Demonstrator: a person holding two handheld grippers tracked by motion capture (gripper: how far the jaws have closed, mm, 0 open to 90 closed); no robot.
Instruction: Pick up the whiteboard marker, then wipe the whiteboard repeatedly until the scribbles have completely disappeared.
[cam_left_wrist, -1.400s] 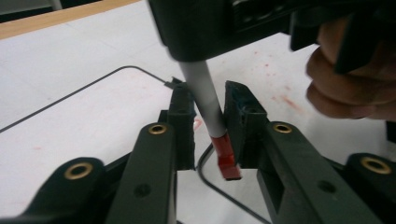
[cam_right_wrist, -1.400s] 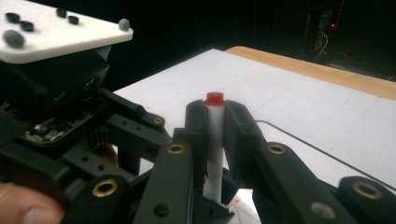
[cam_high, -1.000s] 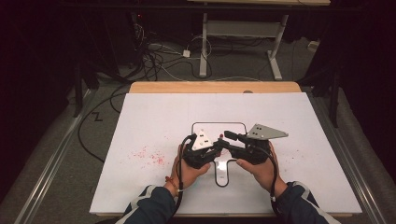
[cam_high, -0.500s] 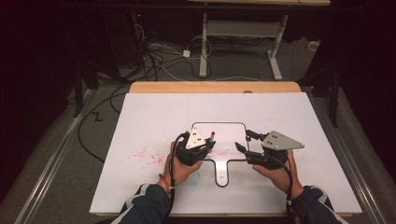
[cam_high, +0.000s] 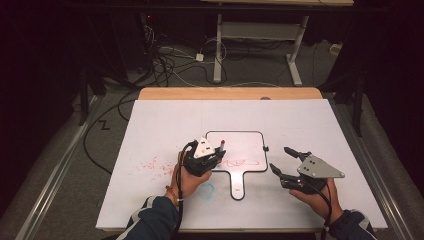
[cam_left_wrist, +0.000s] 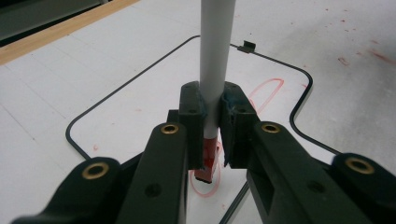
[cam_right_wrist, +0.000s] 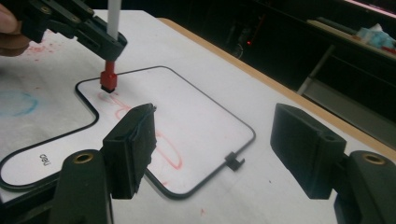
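My left jaws (cam_high: 216, 156) clench the marker (cam_left_wrist: 214, 70), tip on the whiteboard (cam_high: 250, 145). Right jaws (cam_high: 284, 161) just opened, empty, beside the board's edge. Red smears (cam_high: 152, 166) on bench (cam_high: 320, 125).

You have a white sheet (cam_high: 310, 130) covering the table, flecked with red marks (cam_high: 152, 167) on your left and a blue scribble (cam_high: 207, 189) near its front edge. Beyond the wooden edge (cam_high: 230, 93), cables (cam_high: 170, 65) sprawl over the floor by a desk frame (cam_high: 255, 35).

Right tool (cam_right_wrist: 215, 149) jaws, just opening, stand empty over the whiteboard (cam_right_wrist: 196, 121); left tool (cam_right_wrist: 105, 44) grips a marker (cam_right_wrist: 112, 18).
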